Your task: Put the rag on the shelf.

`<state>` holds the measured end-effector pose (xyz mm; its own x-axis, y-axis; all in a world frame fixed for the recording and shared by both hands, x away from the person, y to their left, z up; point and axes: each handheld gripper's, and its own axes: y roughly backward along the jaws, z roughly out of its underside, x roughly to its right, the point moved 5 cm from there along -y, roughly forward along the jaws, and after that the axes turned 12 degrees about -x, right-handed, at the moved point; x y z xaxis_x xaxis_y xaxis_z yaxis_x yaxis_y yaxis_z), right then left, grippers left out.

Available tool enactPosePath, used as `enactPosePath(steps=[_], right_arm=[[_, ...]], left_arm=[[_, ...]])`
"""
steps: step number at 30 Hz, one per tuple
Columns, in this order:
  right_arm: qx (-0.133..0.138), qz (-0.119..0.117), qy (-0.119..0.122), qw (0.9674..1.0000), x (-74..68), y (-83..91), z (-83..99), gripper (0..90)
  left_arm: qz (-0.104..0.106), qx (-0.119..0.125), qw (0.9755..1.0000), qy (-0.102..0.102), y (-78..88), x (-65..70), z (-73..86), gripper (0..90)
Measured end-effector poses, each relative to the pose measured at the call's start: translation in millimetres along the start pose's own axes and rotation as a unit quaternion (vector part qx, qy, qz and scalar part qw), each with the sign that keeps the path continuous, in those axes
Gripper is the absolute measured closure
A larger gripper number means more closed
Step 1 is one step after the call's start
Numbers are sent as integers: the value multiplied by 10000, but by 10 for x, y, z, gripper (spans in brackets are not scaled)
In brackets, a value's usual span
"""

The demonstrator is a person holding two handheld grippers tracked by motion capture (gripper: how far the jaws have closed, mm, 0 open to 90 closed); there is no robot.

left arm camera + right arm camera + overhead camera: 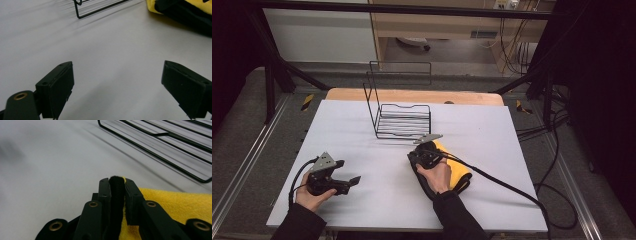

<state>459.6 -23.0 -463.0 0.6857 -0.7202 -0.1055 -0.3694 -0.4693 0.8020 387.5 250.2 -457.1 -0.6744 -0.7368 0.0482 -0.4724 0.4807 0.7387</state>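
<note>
We see our right gripper (116, 185) pinched tight on the black-edged fold of a fluffy yellow towel (455, 170), which lies on the smooth pale grey table (362, 125) just in front of a thin black wire rack (402, 120). Our left gripper (117, 82) rests low over bare tabletop, well apart from the towel, its blocky black jaws spread wide with nothing between them.
</note>
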Motion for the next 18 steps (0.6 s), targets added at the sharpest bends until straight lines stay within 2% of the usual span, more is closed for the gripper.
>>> enactPosePath(steps=[7,8,9,10,11,13,14,15,16,17,18], right_arm=[[14,-33,11,10000,12,-180,-55,759],[-6,-51,41,10000,5,-208,-43,713],[-6,-51,41,10000,5,-208,-43,713],[85,-110,68,9999,-18,-177,-48,633],[85,-110,68,9999,-18,-177,-48,633],[208,-154,134,9996,-54,-83,-69,523],[301,-144,263,9991,-83,63,-90,408],[301,-144,263,9991,-83,63,-90,408],[258,-5,445,9987,-84,230,-77,344],[258,-5,445,9987,-84,230,-77,344],[216,89,530,9983,-52,398,-24,330]], left_arm=[[-14,-3,10000,5,1,-6,1,112],[-19,-9,10000,-1,0,-6,2,112],[-16,-15,10000,-6,-1,-5,4,112],[-17,-16,10000,-4,-1,-5,5,111],[-16,-18,10000,-1,-1,-5,6,111],[-18,-18,10000,-2,2,-5,8,112],[-18,-16,10000,2,4,-4,9,111],[-18,-16,10000,2,5,-2,10,111],[-20,-18,10000,-2,6,-1,11,111],[-15,-18,10000,-3,6,2,10,111],[-19,-27,10000,-11,3,4,9,111]])
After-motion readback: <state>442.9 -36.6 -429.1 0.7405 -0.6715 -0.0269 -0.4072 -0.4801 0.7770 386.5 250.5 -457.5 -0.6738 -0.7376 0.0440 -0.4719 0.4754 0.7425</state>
